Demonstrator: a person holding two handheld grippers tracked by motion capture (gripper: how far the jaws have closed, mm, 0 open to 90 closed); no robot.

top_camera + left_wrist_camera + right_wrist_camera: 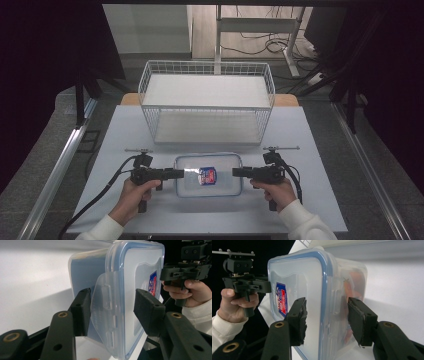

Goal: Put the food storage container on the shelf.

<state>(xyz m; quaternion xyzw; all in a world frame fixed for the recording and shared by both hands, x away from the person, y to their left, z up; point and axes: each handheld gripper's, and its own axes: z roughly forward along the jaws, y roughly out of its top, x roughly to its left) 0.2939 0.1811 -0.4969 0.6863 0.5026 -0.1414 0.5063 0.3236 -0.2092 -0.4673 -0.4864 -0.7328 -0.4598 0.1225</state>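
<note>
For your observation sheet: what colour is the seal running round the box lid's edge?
Blue. The seal shows best in the right gripper view, on the clear lid.

Bare table (310, 135) beside the container (208, 175); wire basket (207, 100) well behind, blocking forward reach.

A white wire basket (207, 102) stands on the grey table (310, 150), behind

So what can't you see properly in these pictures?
- Writing on the box's sticker: too small in the high view, edge-on in both gripper views.
- What's inside the clear box: blurred by its cloudy wall in the right gripper view.
- The box's bottom corner: cut off by the left gripper view's lower edge.
</note>
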